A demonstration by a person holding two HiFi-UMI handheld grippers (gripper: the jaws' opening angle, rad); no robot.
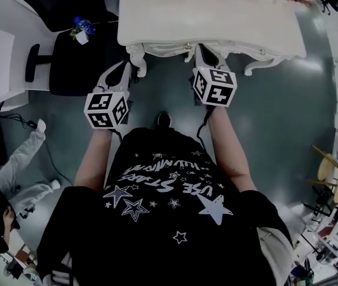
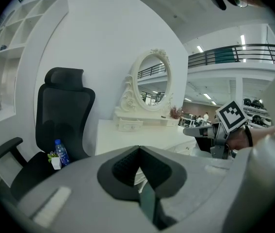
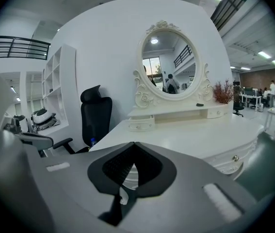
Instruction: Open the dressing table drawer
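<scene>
The white dressing table point(image 1: 216, 16) stands in front of me, its oval mirror point(image 3: 169, 64) at the back. Its front drawer point(image 3: 244, 154) is closed and carries a small round knob point(image 3: 234, 158). My left gripper point(image 1: 123, 69) hovers in the air just short of the table's left front leg, its jaws shut with nothing between them. My right gripper point(image 1: 205, 51) hangs close to the table's front edge near the middle, also shut and empty. From the left gripper view the right gripper point(image 2: 188, 131) shows level with the tabletop point(image 2: 142, 137).
A black office chair point(image 1: 76, 58) stands left of the table with a blue water bottle point(image 1: 84, 24) and a small plant pot point(image 2: 55, 161) on its seat. A person point(image 1: 8, 189) crouches at lower left. Wooden stools point(image 1: 335, 174) are at right. A red plant point(image 3: 223, 91) sits on the tabletop.
</scene>
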